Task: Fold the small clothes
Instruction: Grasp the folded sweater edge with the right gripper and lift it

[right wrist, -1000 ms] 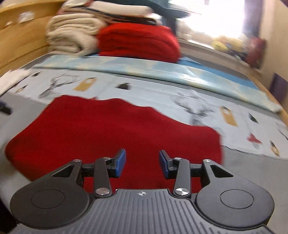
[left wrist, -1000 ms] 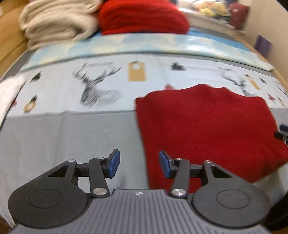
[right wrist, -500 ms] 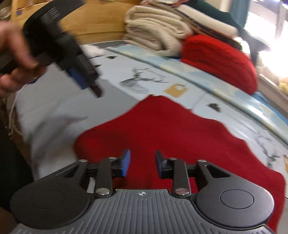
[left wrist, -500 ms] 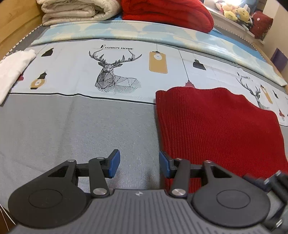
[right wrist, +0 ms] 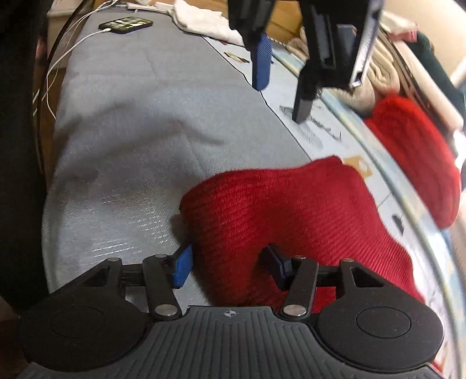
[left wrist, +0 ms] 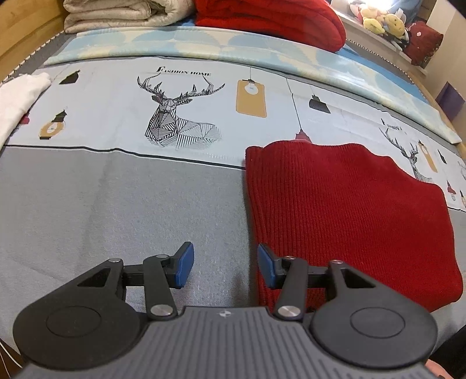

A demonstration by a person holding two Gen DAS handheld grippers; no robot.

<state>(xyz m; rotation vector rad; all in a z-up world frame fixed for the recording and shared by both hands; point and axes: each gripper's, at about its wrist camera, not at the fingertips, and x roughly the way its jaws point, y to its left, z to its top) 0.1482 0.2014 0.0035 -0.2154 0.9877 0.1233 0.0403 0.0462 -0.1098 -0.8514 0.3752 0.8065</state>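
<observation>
Sweater point(right wrist: 291, 210) corner between opening right gripper point(right wrist: 230, 265) pads, seemingly untouched; left gripper point(left wrist: 225, 263) open beside its edge.

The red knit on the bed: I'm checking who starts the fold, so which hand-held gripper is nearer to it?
Right. The right hand-held gripper has the red knit's corner between its opening jaws. The left hand-held gripper hangs beside its edge, opening over grey sheet.

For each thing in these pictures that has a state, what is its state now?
Red ribbed knit garment: folded, lying flat on the bed.
Left gripper: opening, nothing between its fingers.
Right gripper: opening, garment's corner between its fingers.
Cream quilt: folded, stacked.
Black phone: cable plugged in.
</observation>
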